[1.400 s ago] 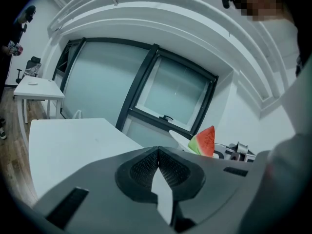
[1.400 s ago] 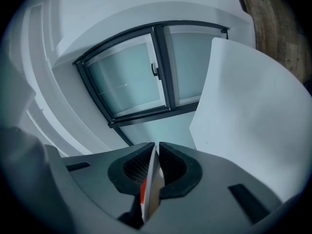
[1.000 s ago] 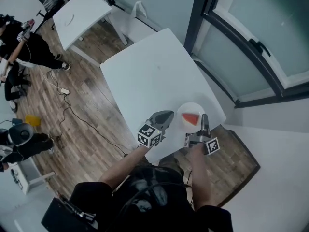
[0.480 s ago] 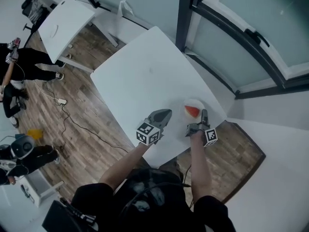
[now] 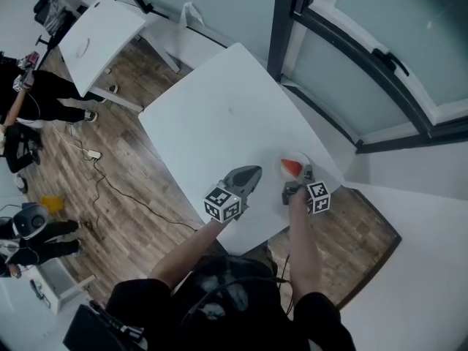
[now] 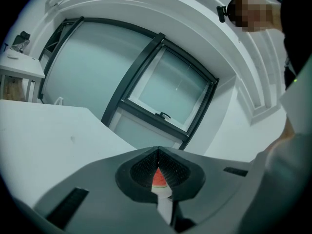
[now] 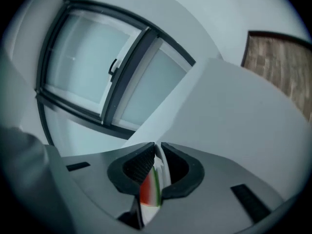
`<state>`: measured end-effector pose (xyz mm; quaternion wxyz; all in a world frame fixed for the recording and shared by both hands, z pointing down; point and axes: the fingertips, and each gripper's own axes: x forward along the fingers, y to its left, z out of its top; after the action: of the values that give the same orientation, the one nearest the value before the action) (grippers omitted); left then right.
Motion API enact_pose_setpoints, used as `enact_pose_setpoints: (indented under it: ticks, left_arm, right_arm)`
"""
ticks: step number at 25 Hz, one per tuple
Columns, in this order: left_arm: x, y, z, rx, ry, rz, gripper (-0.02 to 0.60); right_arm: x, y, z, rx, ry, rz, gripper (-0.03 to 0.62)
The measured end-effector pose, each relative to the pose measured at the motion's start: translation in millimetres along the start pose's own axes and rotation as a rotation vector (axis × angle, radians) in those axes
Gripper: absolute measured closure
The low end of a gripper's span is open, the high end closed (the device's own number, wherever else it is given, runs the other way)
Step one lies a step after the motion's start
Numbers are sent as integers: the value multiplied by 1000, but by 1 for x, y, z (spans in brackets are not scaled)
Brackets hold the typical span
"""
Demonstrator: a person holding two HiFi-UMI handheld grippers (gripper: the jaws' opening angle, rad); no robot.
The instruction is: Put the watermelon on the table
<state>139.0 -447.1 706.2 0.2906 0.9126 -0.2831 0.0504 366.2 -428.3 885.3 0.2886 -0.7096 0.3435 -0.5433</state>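
White table (image 5: 219,115) sits bare just left of the plate (image 5: 300,159). My right claw (image 7: 157,149) is pinching the watermelon (image 5: 291,168) over that plate; left claw (image 5: 256,171) is closed and empty nearby.

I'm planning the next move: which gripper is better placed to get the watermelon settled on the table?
Right. The right gripper is clamped on the rim of the plate carrying the watermelon, at the table's near corner. The left gripper is shut, empty, beside it.
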Motion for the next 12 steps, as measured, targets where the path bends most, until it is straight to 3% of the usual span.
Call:
enact_pose_setpoints:
  ticks: [4,8,12]
  left_arm:
    - [-5,-6,4,-18,-2,-25,578]
    - [-9,-17,10,-19,-8,-42,578]
    - [-18,-24,7,-17,-7,-51,578]
  right_arm:
    - [-6,1,5,-274,-12,-141,532]
    - [-2,1,12,-594,21,-242,454]
    - [-16,-12,27,-744,-17,-304,433]
